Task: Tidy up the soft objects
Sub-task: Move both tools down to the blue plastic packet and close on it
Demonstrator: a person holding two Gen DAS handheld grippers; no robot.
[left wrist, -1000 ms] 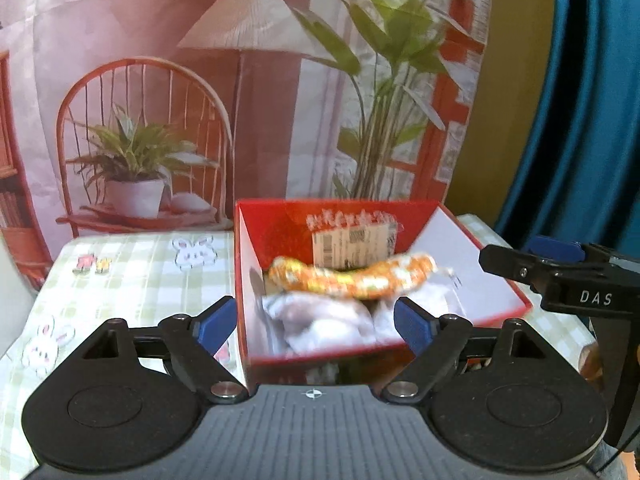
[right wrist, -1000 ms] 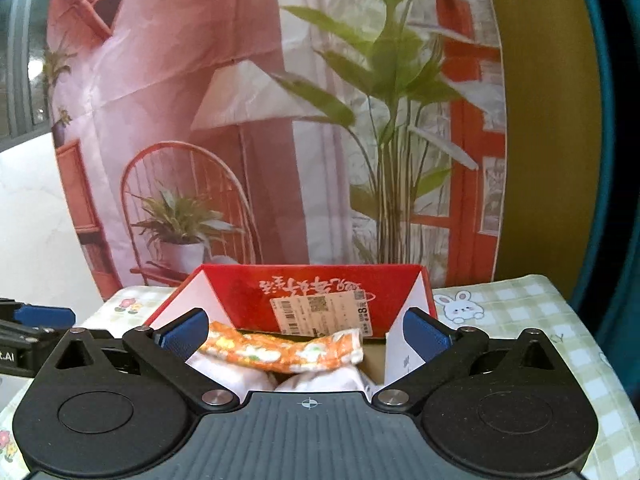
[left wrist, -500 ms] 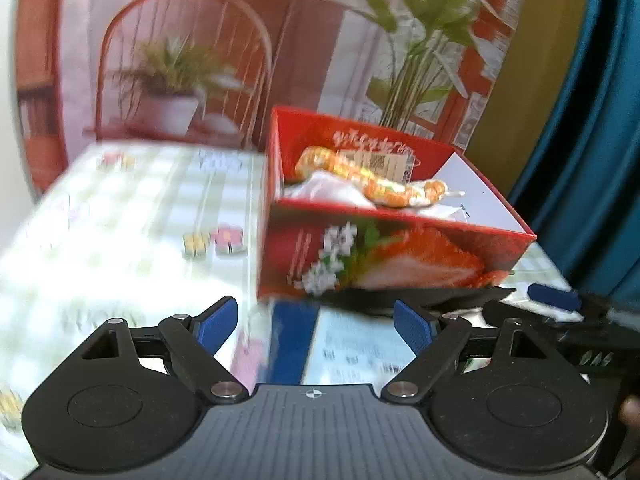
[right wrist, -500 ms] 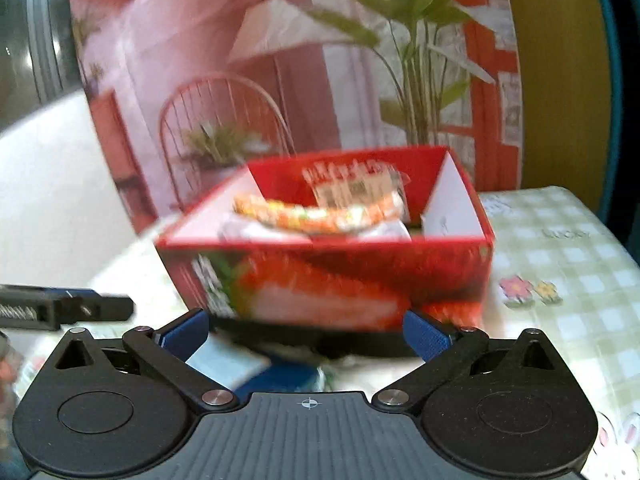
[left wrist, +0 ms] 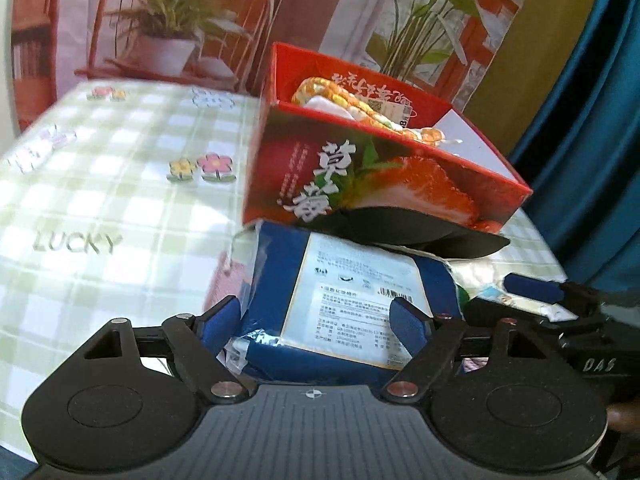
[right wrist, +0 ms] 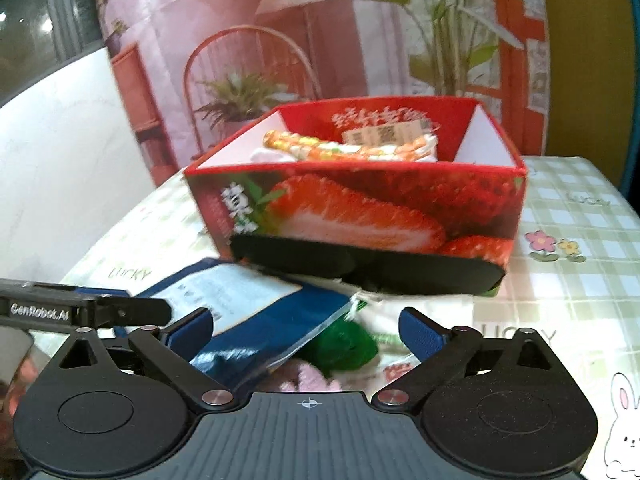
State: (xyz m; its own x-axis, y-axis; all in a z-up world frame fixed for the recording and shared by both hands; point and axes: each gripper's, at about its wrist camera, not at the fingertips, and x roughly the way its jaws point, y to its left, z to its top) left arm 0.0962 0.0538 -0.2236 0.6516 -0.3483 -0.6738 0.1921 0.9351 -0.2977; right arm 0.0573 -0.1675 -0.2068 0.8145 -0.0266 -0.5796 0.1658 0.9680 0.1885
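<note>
Nearest in the left wrist view, the left gripper [left wrist: 318, 316] is seen with its 2 blue-padded fingers [left wrist: 222, 322] set either side of a blue packet [left wrist: 340, 304], the jaws closing; the pads appear close to the packet's edges, but no firm pinch is shown. The packet is a flat, soft plastic pouch with a white printed label, judged to be light, squashy and somewhat slippery, so a hold across its narrow width near the closest end seems best, where the film can crumple between the pads. In the right wrist view, the right gripper [right wrist: 306, 330] is also closing, nothing yet clamped; between its jaws lie the packet's corner, a green soft item [right wrist: 346, 346] and a pink fuzzy item [right wrist: 310, 378], both likely limp and easily snagged. The heap is seen resting on a green checked tablecloth [left wrist: 100, 184]. Just beyond it, touching or overlapping the packet's far edge, a black flat piece [right wrist: 360, 266] is seen at the foot of a red strawberry box [right wrist: 360, 208]. Inside the box, an orange patterned bundle [right wrist: 340, 148] is laid over white soft things. A printed backdrop [right wrist: 280, 32] is hung behind.
</note>
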